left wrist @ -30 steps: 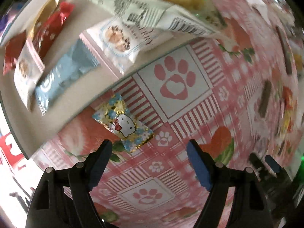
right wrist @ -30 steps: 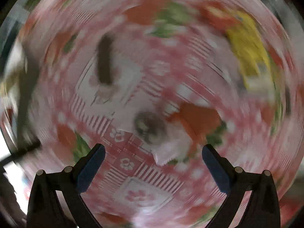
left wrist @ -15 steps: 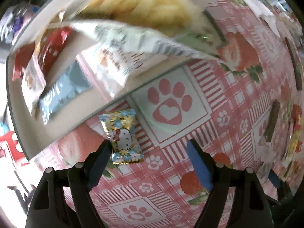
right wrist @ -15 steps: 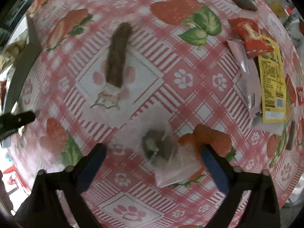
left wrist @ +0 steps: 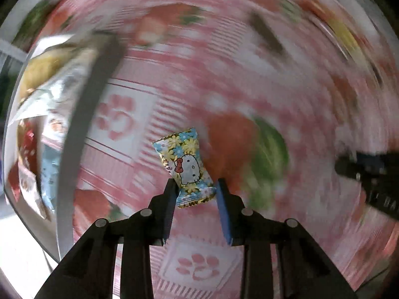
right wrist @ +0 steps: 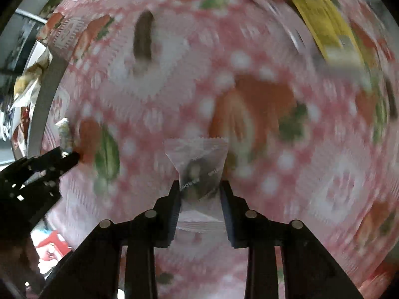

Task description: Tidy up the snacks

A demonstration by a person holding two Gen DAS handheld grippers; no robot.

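Observation:
My left gripper point(left wrist: 195, 186) is shut on a small Hello Kitty candy packet point(left wrist: 185, 164) with blue and yellow flowers, held above the pink patterned tablecloth. My right gripper point(right wrist: 199, 189) is shut on a clear wrapped sweet with a dark centre point(right wrist: 199, 172), also lifted off the cloth. A grey-rimmed tray point(left wrist: 82, 129) holding several snack packets lies at the left of the left wrist view, and its rim point(right wrist: 42, 104) shows at the left edge of the right wrist view. Both views are blurred by motion.
A brown snack stick point(right wrist: 143, 37) and a yellow packet point(right wrist: 326, 22) lie on the cloth beyond the right gripper. The other gripper shows at the right edge of the left wrist view point(left wrist: 371, 174) and at the left edge of the right wrist view point(right wrist: 37, 172).
Both grippers have closed on their packets and lifted them. The left took the Hello Kitty candy, the right the clear wrapped sweet. Both views now sweep fast across the cloth.

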